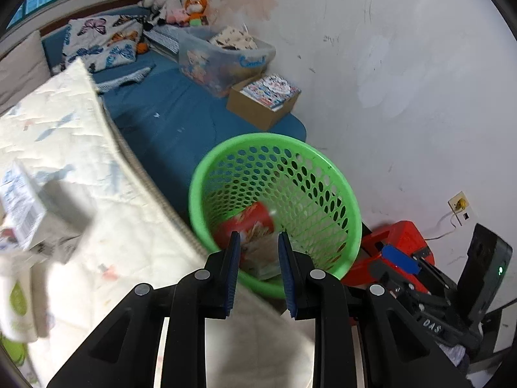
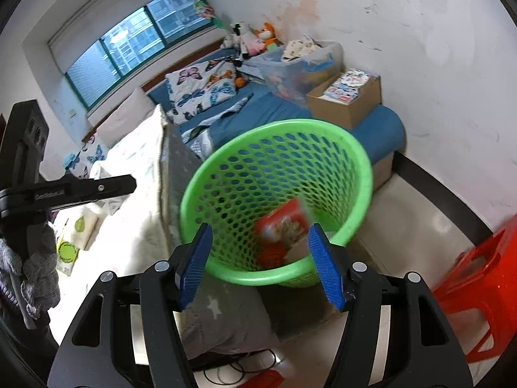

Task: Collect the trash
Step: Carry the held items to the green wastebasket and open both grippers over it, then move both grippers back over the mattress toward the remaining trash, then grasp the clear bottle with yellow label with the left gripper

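A red snack wrapper (image 2: 284, 223) is seen inside the green perforated basket (image 2: 365, 174), blurred, low against the near wall, with an orange scrap and a pale paper piece beneath it. The same wrapper (image 1: 248, 226) appears in the left wrist view, lying on other packaging at the bottom. It is judged to be thin printed film: very light, limp, somewhat slick and not fragile, so it would be best pinched at a crumpled edge or corner rather than across its flat face.

More trash is judged to remain on the bed to the left: a white carton (image 1: 22, 207) with a barcode and a green-and-white packet (image 1: 19, 300), both blurred. The carton is judged light but fairly stiff, crushable if squeezed hard, and best taken across its narrow sides. The packet (image 2: 76, 236) looks soft and pliable; a grip near one end is judged safest.

The left gripper (image 1: 260, 268) is held above the basket with its blue pads slightly apart and nothing between them. The right gripper (image 2: 260, 258) is held with its pads spread wider, also empty, the basket rim showing between them.

The basket stands on the floor beside the white quilt (image 1: 64, 148). A red plastic stool (image 2: 484, 291) stands to the right, and a cardboard box (image 2: 349, 103) rests on the far blue mattress.
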`<state>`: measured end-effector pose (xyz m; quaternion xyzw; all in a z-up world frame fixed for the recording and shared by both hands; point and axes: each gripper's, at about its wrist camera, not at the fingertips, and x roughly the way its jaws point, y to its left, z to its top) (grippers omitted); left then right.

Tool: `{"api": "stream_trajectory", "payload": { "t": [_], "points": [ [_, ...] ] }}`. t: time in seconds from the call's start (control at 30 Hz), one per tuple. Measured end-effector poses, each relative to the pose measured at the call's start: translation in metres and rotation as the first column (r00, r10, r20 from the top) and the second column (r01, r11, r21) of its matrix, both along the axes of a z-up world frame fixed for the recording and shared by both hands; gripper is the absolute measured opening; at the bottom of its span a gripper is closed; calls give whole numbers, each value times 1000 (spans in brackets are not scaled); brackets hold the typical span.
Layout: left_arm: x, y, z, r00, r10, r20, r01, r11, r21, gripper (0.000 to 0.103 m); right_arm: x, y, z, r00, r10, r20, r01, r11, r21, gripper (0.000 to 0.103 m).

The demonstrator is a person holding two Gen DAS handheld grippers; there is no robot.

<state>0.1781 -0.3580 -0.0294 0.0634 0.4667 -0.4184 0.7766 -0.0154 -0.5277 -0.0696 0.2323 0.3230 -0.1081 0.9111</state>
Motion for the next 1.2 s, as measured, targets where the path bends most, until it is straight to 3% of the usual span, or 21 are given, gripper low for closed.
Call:
{"api": "stream_trajectory", "payload": {
  "t": [0.37, 0.43, 0.5, 0.7, 0.97, 1.2],
  "points": [
    [-14, 106, 12, 990, 122, 73, -120, 992, -28, 28, 18, 47, 18, 996, 90, 19, -90, 996, -27, 69],
    [-15, 123, 14, 985, 148, 85, -145, 989, -31, 35, 24, 56, 20, 994, 111, 20, -110, 993, -31, 70],
    [-14, 142, 15, 977, 183, 107, -181, 983, -26, 40, 30, 65, 23, 991, 129, 20, -128, 991, -39, 70],
    [-1, 200, 21, 941, 289, 175, -292, 956, -5, 41, 49, 95, 29, 981, 192, 20, -191, 980, -51, 71],
    [27, 260, 1, 898, 387, 209, -410, 908, 80, 45, 70, 130, 32, 963, 268, 13, -267, 962, -58, 72],
    [40, 284, -19, 900, 399, 178, -423, 898, 125, 45, 88, 154, 33, 948, 320, 3, -319, 946, -61, 72]
  ]
}}
